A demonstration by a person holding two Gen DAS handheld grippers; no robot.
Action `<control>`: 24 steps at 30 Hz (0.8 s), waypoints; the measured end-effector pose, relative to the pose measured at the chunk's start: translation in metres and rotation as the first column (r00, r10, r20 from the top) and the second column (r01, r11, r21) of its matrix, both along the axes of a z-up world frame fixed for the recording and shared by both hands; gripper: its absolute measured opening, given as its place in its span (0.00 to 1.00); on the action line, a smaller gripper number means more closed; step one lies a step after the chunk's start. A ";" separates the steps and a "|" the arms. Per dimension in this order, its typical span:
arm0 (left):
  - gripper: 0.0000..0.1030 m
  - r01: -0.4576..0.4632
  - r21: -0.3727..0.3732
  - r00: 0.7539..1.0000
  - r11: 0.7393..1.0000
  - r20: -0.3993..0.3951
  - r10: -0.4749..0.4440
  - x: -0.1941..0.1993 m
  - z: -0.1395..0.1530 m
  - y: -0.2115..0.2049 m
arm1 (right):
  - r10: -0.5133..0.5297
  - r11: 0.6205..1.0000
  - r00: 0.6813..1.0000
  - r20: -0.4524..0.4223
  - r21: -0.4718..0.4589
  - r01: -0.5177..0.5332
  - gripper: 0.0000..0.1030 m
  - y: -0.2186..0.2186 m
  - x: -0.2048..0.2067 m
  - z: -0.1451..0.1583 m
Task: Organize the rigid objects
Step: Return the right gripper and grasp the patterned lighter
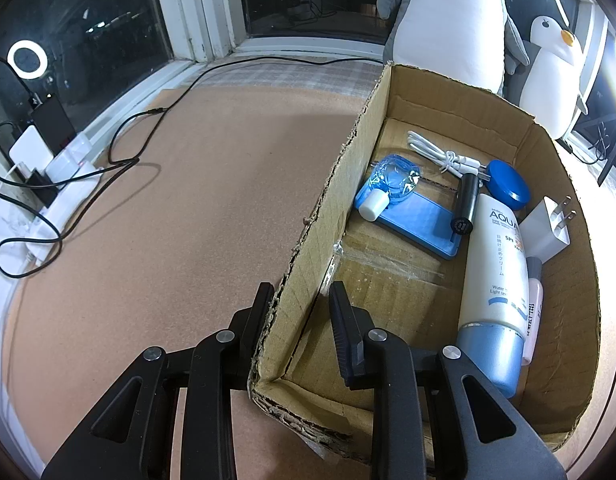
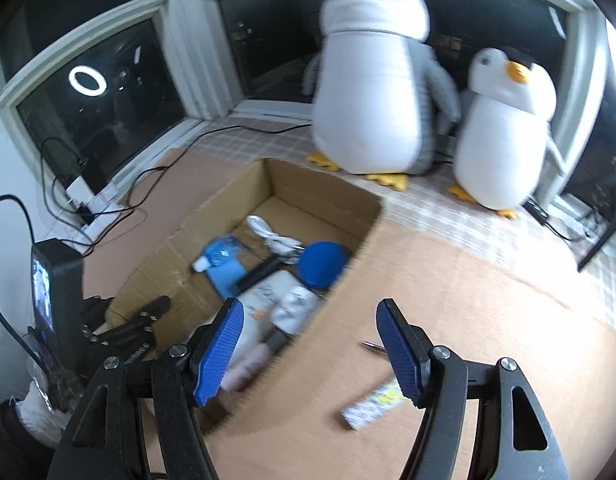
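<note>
An open cardboard box (image 1: pixel 391 112) stands on the brown table. My left gripper (image 1: pixel 302 300) is shut on the box's near left wall, one finger outside and one inside. In the box lie a white sunscreen bottle (image 1: pixel 495 264), a flat blue case (image 1: pixel 411 224), a round blue tin (image 1: pixel 507 184), a white cable (image 1: pixel 431 152), a black tube (image 1: pixel 465 204), a white plug (image 1: pixel 547 228) and a small clear blue bottle (image 1: pixel 391 184). My right gripper (image 2: pixel 309 336) hangs open with blue pads over the box's (image 2: pixel 327 208) right wall, nothing between them. A small white and yellow packet (image 2: pixel 371 404) lies on the table under it.
Two plush penguins (image 2: pixel 371 80) (image 2: pixel 503 132) stand behind the box by the window. Black cables (image 1: pixel 120 152) and a power strip with chargers (image 1: pixel 64 160) run along the left sill. A thin metal item (image 2: pixel 371 345) lies beside the right pad.
</note>
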State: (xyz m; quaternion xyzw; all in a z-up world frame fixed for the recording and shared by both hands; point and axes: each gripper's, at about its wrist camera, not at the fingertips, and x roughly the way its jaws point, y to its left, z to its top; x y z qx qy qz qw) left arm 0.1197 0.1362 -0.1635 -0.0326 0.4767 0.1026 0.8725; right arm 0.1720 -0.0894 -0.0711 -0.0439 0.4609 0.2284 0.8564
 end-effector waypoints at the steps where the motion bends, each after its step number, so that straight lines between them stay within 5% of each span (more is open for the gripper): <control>1: 0.25 0.000 0.000 1.000 1.000 0.000 0.000 0.000 0.000 0.000 | -0.011 1.000 1.000 -0.003 -0.005 0.011 0.63 -0.006 0.001 -0.001; 13: 0.25 0.000 0.000 1.000 1.000 0.000 0.000 0.000 0.000 0.000 | -0.193 0.981 0.976 -0.098 -0.015 0.192 0.63 -0.083 0.015 -0.032; 24: 0.25 0.000 0.000 1.000 1.000 0.000 0.000 0.000 0.000 0.000 | -0.081 0.992 0.994 -0.073 -0.103 0.073 0.57 -0.072 0.006 -0.056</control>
